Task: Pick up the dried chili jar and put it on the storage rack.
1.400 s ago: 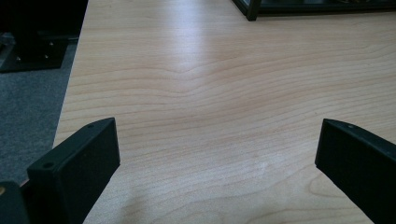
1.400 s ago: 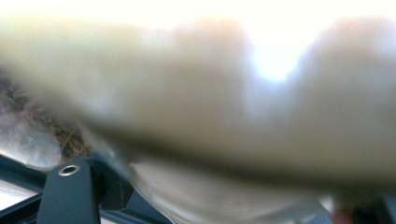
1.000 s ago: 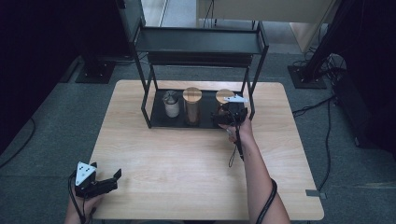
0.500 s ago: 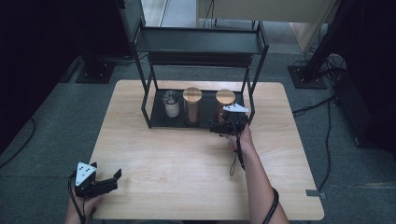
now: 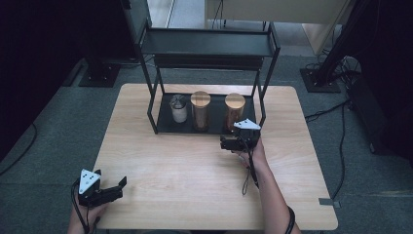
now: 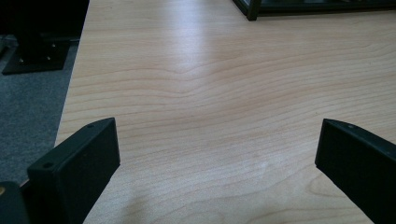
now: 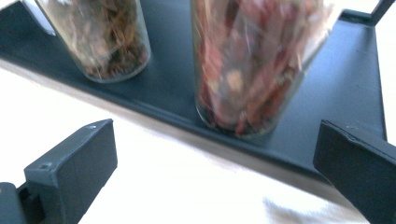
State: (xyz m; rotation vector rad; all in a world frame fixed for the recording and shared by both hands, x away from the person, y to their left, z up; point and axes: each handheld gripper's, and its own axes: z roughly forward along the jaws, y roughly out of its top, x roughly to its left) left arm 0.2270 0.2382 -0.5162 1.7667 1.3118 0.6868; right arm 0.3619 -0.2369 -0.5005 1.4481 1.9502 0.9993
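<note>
The jar of reddish dried stuff (image 7: 254, 70) with a wooden lid sits upright on the black rack's bottom shelf (image 5: 213, 127), centre of the high view; looks placed already, or not yet picked; right tool (image 5: 233, 144) just below it, jaws apart, empty; left tool (image 5: 108, 192) lower left on the tabletop (image 5: 195, 170), open too.

Two black handheld grippers, left gripper (image 5: 109, 187) and right gripper (image 5: 233, 143), each topped by a grey triangular plate, blocky matte jaws with small screw holes, trailing black cables, dark wristband on right forearm (image 5: 290, 220)
</note>
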